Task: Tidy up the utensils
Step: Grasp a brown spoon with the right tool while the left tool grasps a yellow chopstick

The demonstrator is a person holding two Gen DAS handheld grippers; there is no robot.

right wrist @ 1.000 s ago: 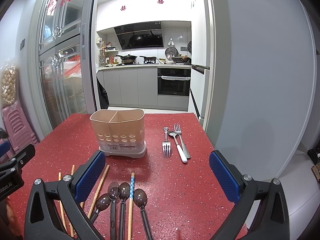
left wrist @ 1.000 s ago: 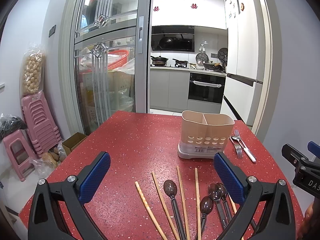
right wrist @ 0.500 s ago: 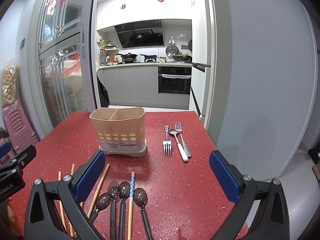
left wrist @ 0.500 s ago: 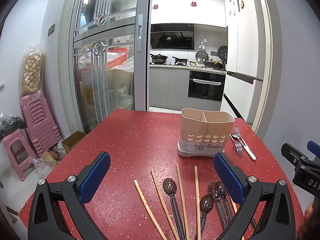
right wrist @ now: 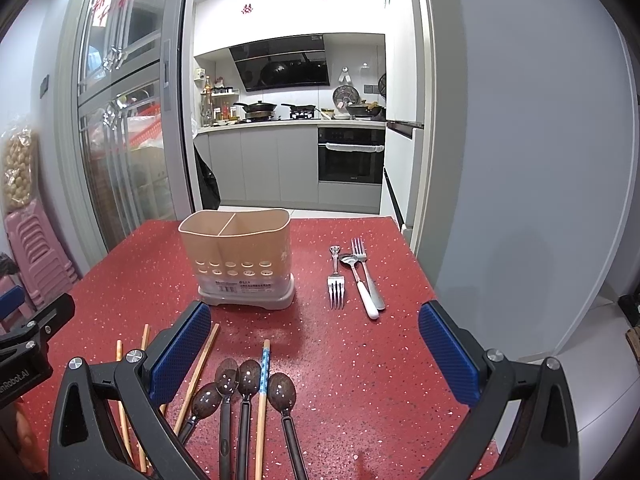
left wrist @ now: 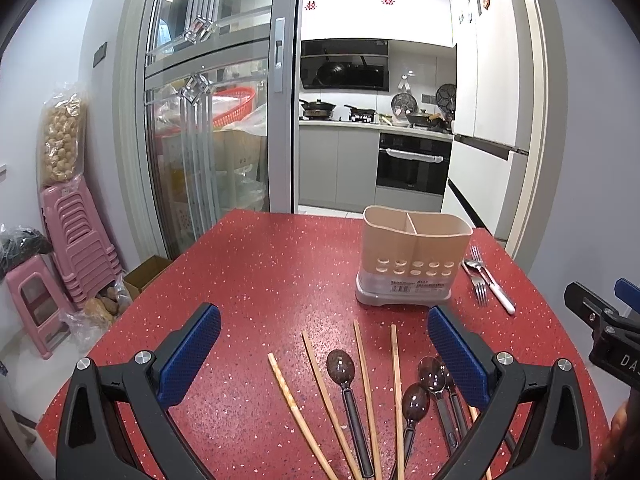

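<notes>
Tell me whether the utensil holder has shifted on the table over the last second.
No. The utensil holder sits in the same spot beside the forks on the red table; only the camera drifted slightly.

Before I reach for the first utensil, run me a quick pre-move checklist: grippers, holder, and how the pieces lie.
1. Left gripper open, empty: ok.
2. Right gripper open, empty: ok.
3. Utensil holder upright, both compartments look empty: ok.
4. Dark spoons separated for a single pick: not ok, they lie bunched with the blue-patterned chopstick between them.
5. Forks and white-handled spoon beside the holder, unobstructed: ok.
</notes>
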